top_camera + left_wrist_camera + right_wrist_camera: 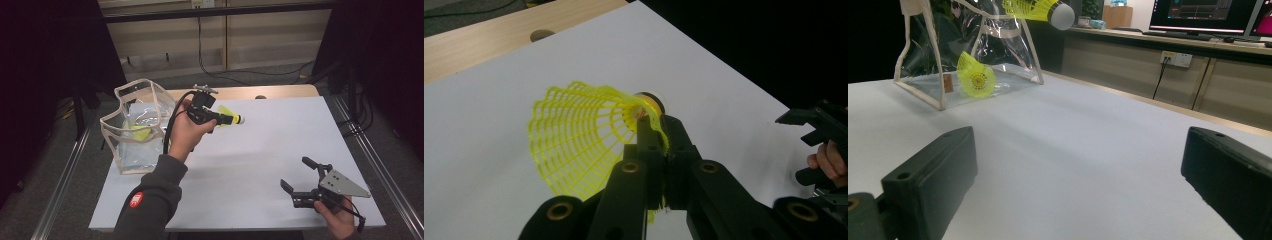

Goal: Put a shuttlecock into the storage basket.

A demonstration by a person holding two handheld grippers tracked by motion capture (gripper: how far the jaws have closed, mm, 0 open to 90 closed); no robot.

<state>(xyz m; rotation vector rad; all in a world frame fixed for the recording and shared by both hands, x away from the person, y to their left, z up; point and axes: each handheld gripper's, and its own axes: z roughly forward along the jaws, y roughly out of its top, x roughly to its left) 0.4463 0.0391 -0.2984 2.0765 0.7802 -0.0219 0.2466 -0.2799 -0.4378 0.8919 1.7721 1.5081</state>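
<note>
Left gripper [226, 119] fingers [649, 145] pinched tight on the skirt of a yellow plastic shuttlecock [579, 135], gripping the mesh edge close to the cork. Cork tip [650, 101] sits just past the fingertips, skirt flares out to one side of them. In the high view the same shuttlecock [230, 116] is held clear above the white worktop [260, 150], pointing sideways away from the left hand [186, 132], dark sleeve [150, 200] below it. Just beside that hand, on the side away from the fingertips, a clear bag with cream trim [135, 127] stands open-topped on the worktop; second yellow shuttlecock [140, 133] lies inside it on the bottom. Right gripper [300, 180] fingers [930, 175] spread wide apart, nothing between them, only bare worktop [1073, 165] in the gap. It is low near the worktop's near edge, well apart from the left gripper, held by the right hand [340, 220], grey plate [345, 185] on top. Straight out beyond the right fingers, far off: the bag [928, 95] with the shuttlecock in it [975, 77], and the held shuttlecock [1040, 9] above the bag's top edge. Beyond the worktop: wooden strip [270, 92], wall cabinets, cables, monitors [1198, 15].
</note>
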